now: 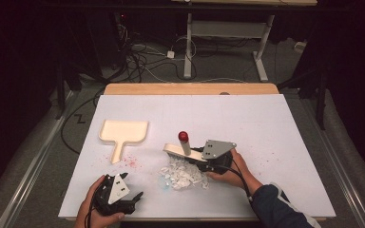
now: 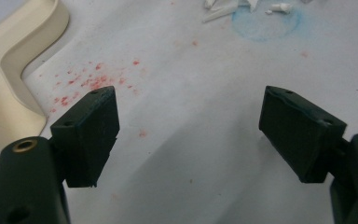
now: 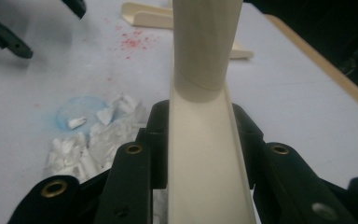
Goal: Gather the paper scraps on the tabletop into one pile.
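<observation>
A cream hand brush (image 1: 183,149) with a red-tipped handle (image 1: 183,136) is on the white table cover, its bristles at a pile of white scraps (image 1: 183,175). My right gripper (image 1: 204,161) is shut on the brush's back; in the right gripper view the cream body (image 3: 205,46) runs up between the jaws of that gripper (image 3: 200,126), with the scraps (image 3: 93,140) to its left. A cream dustpan (image 1: 123,133) lies flat to the left, handle toward me. My left gripper (image 1: 134,186) rests near the front edge, open with nothing between its jaws (image 2: 189,135). The dustpan handle (image 2: 9,70) lies to its left.
Red specks (image 1: 132,162) are scattered by the dustpan handle, and more lie at the right (image 1: 271,154). A faint blue ring stain (image 2: 265,23) marks the cover beside the scraps. The wooden table edge (image 1: 190,89) runs along the back, with cables and a desk frame on the floor beyond.
</observation>
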